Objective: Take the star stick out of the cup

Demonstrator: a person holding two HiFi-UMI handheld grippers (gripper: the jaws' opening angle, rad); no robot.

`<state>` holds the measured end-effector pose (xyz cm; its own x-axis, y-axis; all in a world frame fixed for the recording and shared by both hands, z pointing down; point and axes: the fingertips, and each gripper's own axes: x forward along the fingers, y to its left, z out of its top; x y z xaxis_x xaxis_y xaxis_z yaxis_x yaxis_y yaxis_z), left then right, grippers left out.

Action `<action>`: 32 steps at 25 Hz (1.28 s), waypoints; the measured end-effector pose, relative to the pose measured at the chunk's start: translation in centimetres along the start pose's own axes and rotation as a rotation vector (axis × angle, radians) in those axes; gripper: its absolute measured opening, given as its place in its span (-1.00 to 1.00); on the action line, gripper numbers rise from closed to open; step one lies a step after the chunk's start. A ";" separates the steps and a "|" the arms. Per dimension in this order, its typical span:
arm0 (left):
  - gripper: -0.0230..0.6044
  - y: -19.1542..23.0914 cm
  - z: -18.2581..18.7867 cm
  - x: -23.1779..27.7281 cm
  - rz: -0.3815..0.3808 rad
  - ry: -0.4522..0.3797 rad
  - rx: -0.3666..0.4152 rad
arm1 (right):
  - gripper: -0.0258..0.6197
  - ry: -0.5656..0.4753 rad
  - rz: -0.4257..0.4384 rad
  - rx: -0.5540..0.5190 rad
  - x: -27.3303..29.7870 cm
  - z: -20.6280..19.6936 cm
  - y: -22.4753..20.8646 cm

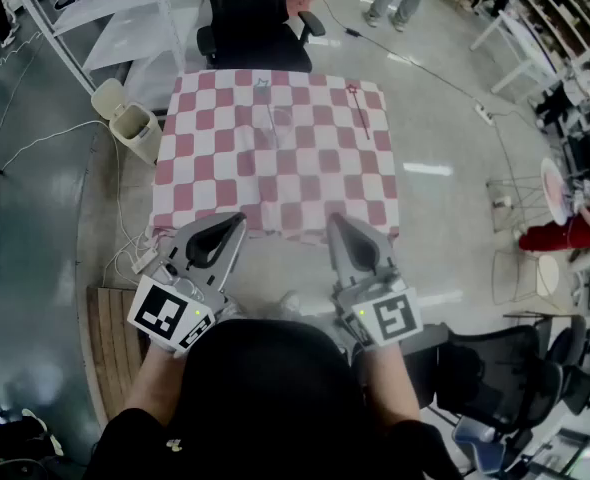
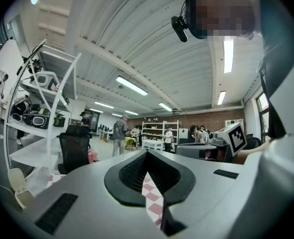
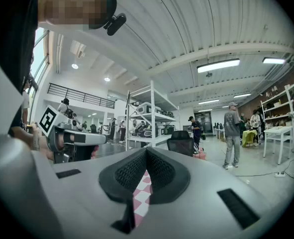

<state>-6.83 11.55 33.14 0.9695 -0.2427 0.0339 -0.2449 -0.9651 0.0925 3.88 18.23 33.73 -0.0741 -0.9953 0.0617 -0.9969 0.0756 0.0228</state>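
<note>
A table under a red-and-white checked cloth (image 1: 215, 183) stands in front of me. On its far half I make out a clear cup (image 1: 278, 125), faint in the head view, with a thin stick (image 1: 268, 108) rising from it to a pale star (image 1: 262, 84). A second stick with a red star (image 1: 354, 91) lies flat on the cloth at the far right. My left gripper (image 1: 238, 219) (image 2: 147, 153) and right gripper (image 1: 333, 218) (image 3: 147, 150) are held level at the table's near edge, well short of the cup. Both are shut with nothing in them.
A black office chair (image 1: 252, 18) stands beyond the table and a white bin (image 1: 130, 123) at its far left corner. A wooden pallet (image 1: 110, 323) and cables lie on the floor at my left. Another black chair (image 1: 495, 368) is at my right. Shelves and people fill the background.
</note>
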 end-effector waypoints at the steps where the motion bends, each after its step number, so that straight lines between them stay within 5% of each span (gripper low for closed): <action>1: -0.80 -0.3 -0.1 0.3 -0.003 0.008 0.007 | -0.88 -0.006 0.003 0.005 -0.1 0.0 -0.3; 12: -0.80 -2.9 -1.3 3.2 0.029 0.033 -0.029 | -0.88 -0.040 0.069 0.022 -2.2 -0.3 -3.1; 21: -0.80 -6.2 -2.0 6.4 0.055 0.059 0.026 | -0.88 -0.041 0.089 0.011 -3.7 -1.2 -6.8; 32: -0.80 -3.6 -4.0 7.5 0.091 0.104 0.028 | -0.88 0.019 0.120 -0.026 -0.5 -2.9 -6.5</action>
<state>1.25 13.64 37.08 0.9366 -0.3197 0.1436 -0.3303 -0.9422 0.0570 10.45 18.41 36.49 -0.1916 -0.9778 0.0847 -0.9799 0.1955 0.0400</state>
